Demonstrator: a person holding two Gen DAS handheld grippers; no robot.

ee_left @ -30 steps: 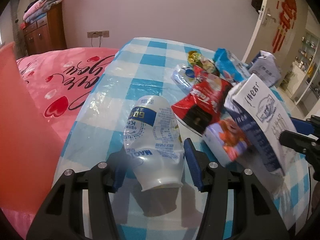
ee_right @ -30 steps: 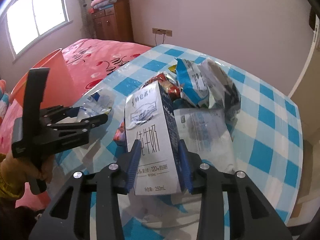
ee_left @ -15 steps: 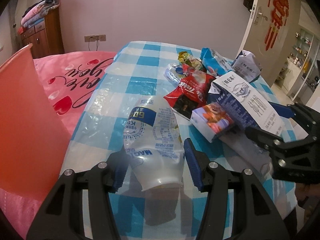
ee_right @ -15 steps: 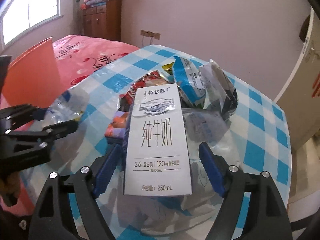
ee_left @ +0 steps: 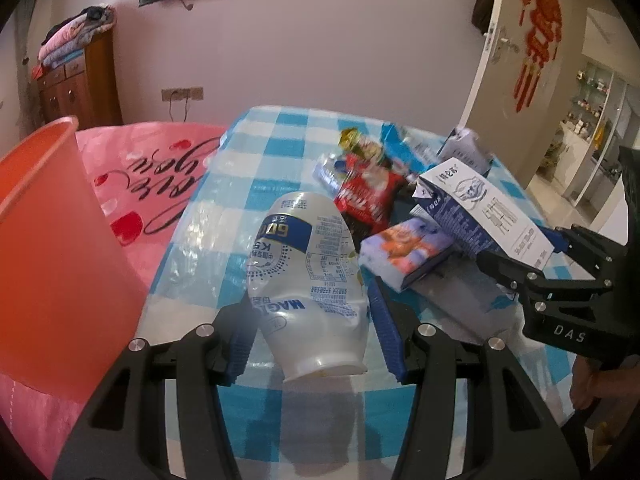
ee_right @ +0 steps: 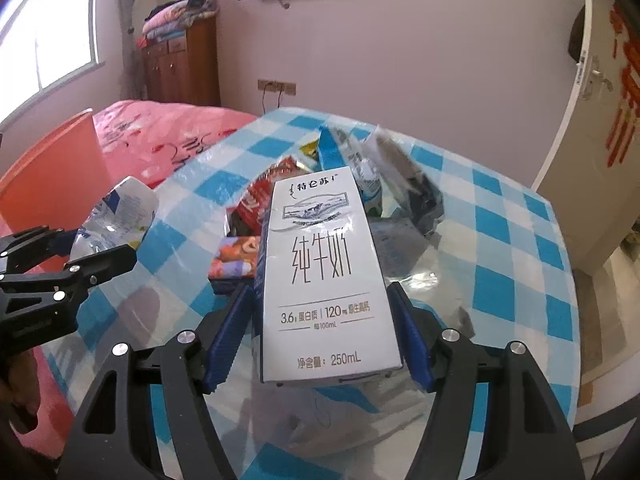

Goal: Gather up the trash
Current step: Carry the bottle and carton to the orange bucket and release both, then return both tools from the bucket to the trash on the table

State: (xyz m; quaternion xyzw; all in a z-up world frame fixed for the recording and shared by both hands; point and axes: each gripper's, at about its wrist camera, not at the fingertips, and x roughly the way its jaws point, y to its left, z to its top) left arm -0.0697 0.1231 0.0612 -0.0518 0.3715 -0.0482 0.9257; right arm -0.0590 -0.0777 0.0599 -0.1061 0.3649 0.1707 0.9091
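Note:
My left gripper (ee_left: 312,320) is shut on a crushed clear plastic bottle (ee_left: 308,280) with a blue label, held above the checked table's near left part. My right gripper (ee_right: 320,320) is shut on a white milk carton (ee_right: 324,276), lifted over the table; the carton also shows in the left wrist view (ee_left: 480,212). An orange bin (ee_left: 52,248) stands at the left beside the table, and shows in the right wrist view (ee_right: 56,172). Trash left on the table: a red snack bag (ee_left: 368,196), a small purple box (ee_left: 404,252), and blue-white wrappers (ee_right: 356,160).
The table has a blue-and-white checked cloth (ee_right: 500,240) under clear plastic. A bed with a pink cover (ee_left: 152,168) lies behind the bin. A wooden dresser (ee_left: 76,84) stands at the far wall. A door (ee_left: 520,60) is at the right.
Both grippers have risen and pulled back with their loads. The right gripper's jaws have closed again on the carton after being wide half a second ago. The bin has come closer at left.

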